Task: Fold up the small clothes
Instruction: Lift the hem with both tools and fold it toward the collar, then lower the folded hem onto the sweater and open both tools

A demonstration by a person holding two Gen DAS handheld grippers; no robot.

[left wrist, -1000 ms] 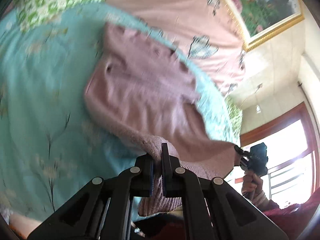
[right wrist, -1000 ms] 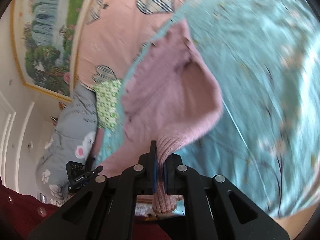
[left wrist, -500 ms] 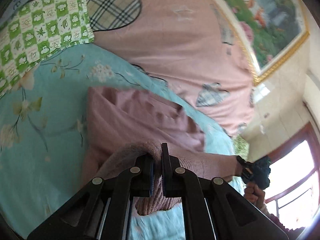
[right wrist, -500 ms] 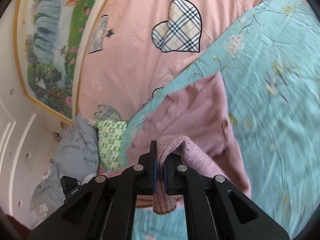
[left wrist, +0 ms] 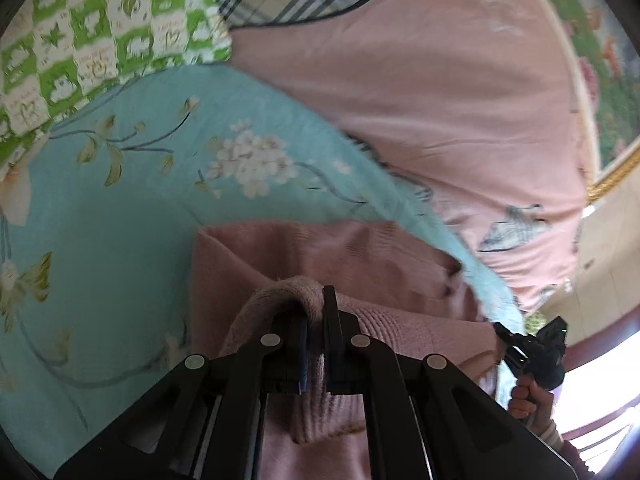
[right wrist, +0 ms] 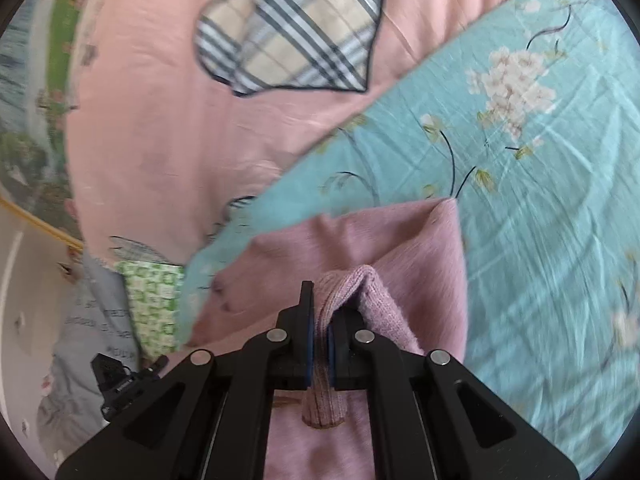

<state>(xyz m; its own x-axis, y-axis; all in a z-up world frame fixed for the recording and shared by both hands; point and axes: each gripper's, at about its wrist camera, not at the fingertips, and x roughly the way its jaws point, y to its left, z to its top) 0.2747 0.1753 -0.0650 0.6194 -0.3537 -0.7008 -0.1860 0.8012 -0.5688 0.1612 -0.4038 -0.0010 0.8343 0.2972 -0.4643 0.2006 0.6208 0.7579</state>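
Observation:
A small pink knitted sweater (left wrist: 360, 264) lies on a turquoise flowered bedsheet (left wrist: 120, 220). My left gripper (left wrist: 316, 320) is shut on its ribbed hem, which bulges over the jaws. In the right wrist view the same sweater (right wrist: 380, 248) spreads ahead of my right gripper (right wrist: 320, 316), which is shut on another part of the ribbed hem. The hem folds over the body of the sweater. The right gripper also shows at the far right of the left wrist view (left wrist: 532, 352), with a hand on it.
A pink quilt with plaid hearts (right wrist: 180, 120) lies beyond the sheet. A green checked pillow (left wrist: 80, 40) and a grey pillow (right wrist: 88, 320) sit at the bed's head. A framed landscape picture (left wrist: 612, 80) hangs on the wall.
Both grippers have carried the hem forward over the sweater and come down close to the bed. The sweater now lies doubled over ahead of the jaws.

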